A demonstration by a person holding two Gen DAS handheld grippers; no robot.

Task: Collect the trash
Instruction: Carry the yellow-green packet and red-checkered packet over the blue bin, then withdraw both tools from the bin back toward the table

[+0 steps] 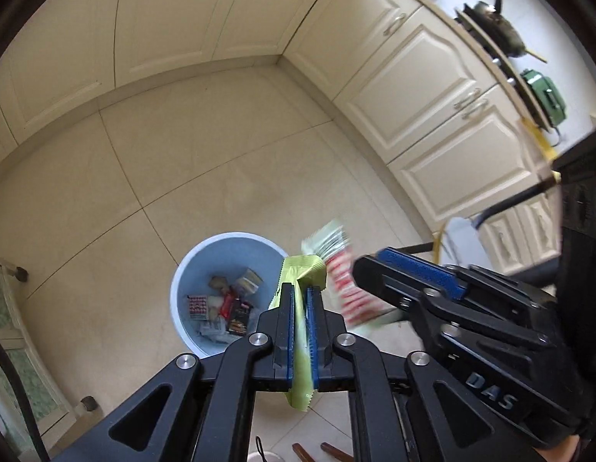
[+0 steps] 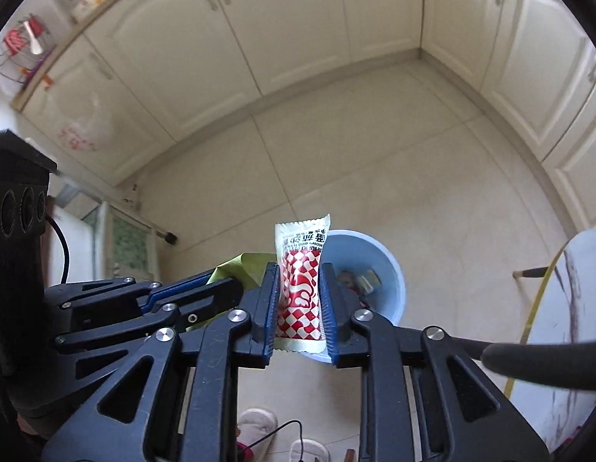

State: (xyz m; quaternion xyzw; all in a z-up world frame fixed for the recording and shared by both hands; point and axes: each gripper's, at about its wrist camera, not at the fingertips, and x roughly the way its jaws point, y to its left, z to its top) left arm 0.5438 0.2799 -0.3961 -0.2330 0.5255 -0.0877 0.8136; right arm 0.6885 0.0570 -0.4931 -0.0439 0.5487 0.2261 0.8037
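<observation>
The right gripper [image 2: 298,300] points down at a cream tiled floor [image 2: 375,161], its two black fingers with blue ribbed pads [image 2: 325,300] standing on either side of a red-and-white checkered snack packet with a cream printed top [image 2: 301,269]. The packet stands upright between the pads; whether they press on it cannot be told. Beyond it a round pale blue plastic bin [image 2: 390,269] sits on the floor with a few wrappers inside. To the left, the other black gripper [image 2: 221,288] carries a yellow-green wrapper [image 2: 248,265]. Cream panelled cabinet doors [image 2: 298,19] line the far walls. White slippers [image 2: 259,427] show at the bottom edge.
</observation>
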